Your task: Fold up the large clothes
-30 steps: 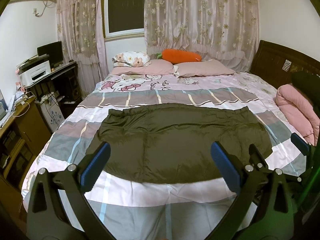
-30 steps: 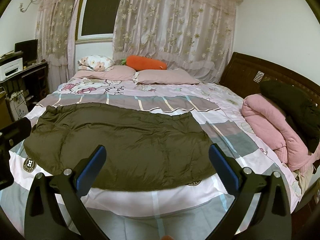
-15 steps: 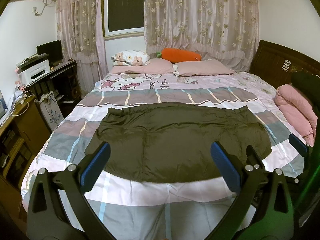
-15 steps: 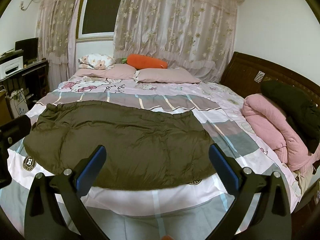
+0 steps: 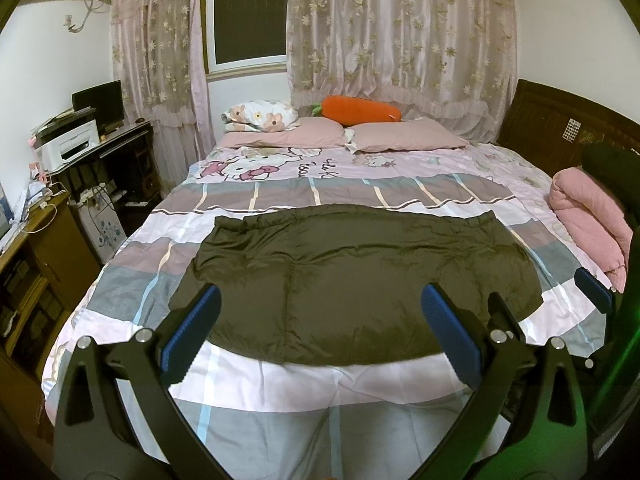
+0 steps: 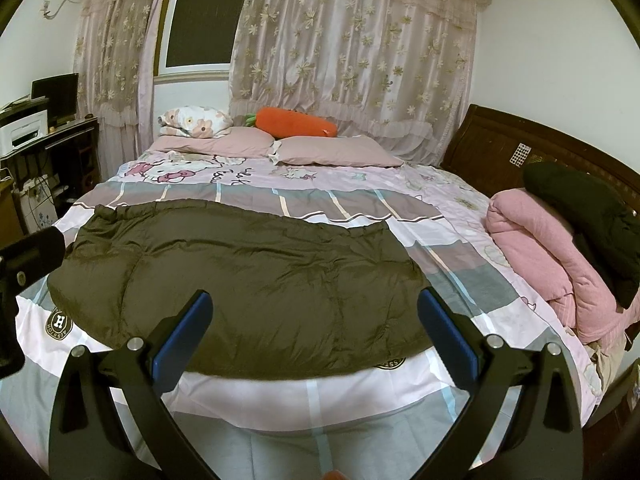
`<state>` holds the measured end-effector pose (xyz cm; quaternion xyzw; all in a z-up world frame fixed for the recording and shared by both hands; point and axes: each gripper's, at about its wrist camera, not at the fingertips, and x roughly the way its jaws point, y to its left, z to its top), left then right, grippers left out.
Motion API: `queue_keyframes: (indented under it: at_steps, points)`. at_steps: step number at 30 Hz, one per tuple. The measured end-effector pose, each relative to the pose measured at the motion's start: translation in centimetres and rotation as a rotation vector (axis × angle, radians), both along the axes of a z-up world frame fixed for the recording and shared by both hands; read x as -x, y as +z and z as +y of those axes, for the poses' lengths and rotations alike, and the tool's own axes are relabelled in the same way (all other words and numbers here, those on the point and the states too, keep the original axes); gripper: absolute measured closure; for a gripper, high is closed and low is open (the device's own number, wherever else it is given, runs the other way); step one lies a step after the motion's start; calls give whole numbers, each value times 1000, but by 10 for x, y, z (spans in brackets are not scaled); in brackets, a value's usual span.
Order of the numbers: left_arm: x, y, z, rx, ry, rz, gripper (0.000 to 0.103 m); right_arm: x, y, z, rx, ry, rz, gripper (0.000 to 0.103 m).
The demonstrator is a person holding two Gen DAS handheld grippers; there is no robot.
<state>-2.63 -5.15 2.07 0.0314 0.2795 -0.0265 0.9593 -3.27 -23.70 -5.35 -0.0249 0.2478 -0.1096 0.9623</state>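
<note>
A large dark olive padded garment (image 5: 356, 276) lies spread flat across the near half of the bed; it also shows in the right wrist view (image 6: 240, 276). My left gripper (image 5: 320, 332) is open and empty, held above the garment's near edge. My right gripper (image 6: 314, 332) is open and empty, also above the near edge, further right. The right gripper's blue pad (image 5: 594, 290) shows at the right of the left wrist view. Part of the left gripper (image 6: 28, 256) shows at the left edge of the right wrist view.
The bed has a pink and grey cartoon sheet (image 5: 340, 392). Pillows (image 5: 404, 138) and an orange carrot cushion (image 5: 360, 110) lie at the far end. A folded pink quilt (image 6: 540, 256) with a black garment (image 6: 592, 216) sits at the right. A desk with a printer (image 5: 72, 146) stands left.
Both grippers have drawn back slightly from the bed, so the garment sits a little further away. The jaws stay open. The garment has not moved.
</note>
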Motion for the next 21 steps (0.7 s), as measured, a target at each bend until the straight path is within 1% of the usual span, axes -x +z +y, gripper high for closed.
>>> queue_keyframes:
  at_steps: [8,13,16,18,21]
  points:
    - [4,-2,-6,-6,0,0,2,0,-3,1,4,4,3,1]
    - [5,0,-8,-23,-6,-7,2,-1,-8,-1,5,10,13,1]
    - [5,1,-11,-28,-9,3,2,-2,-8,-3,7,14,13,1]
    - [5,2,-14,-45,4,-2,2,-3,-8,-3,5,15,14,1]
    - [6,3,-22,-64,-12,-12,2,-5,-9,-5,7,20,18,1]
